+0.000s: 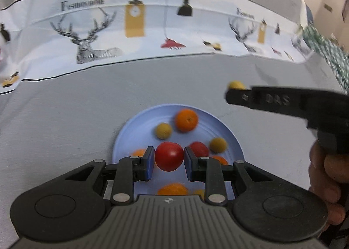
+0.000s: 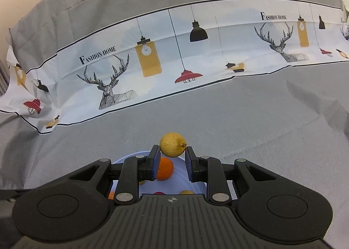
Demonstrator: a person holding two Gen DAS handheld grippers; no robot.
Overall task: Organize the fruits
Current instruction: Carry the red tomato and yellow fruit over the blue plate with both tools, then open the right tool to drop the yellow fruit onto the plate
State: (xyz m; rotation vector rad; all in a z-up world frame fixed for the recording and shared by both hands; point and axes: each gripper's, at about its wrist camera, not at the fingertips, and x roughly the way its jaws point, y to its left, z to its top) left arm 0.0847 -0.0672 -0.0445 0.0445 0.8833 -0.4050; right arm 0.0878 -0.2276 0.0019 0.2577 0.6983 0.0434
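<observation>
Left tool (image 1: pixel 169 157) around red fruit (image 1: pixel 169 156)

L gripper (image 1: pixel 169 157) tipped downward, blue pads clamped on a red fruit (image 1: pixel 169 156) dead centre between them. R gripper (image 2: pixel 172 157) angled down too, pinching a small yellow fruit (image 2: pixel 172 144) right at its fingertips. Bare hand (image 1: pixel 325 181) wrapped round R handle.

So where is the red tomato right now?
In the left wrist view, the red tomato sits between the left gripper's jaws, above the blue plate, with a second red fruit just to its right.
</observation>
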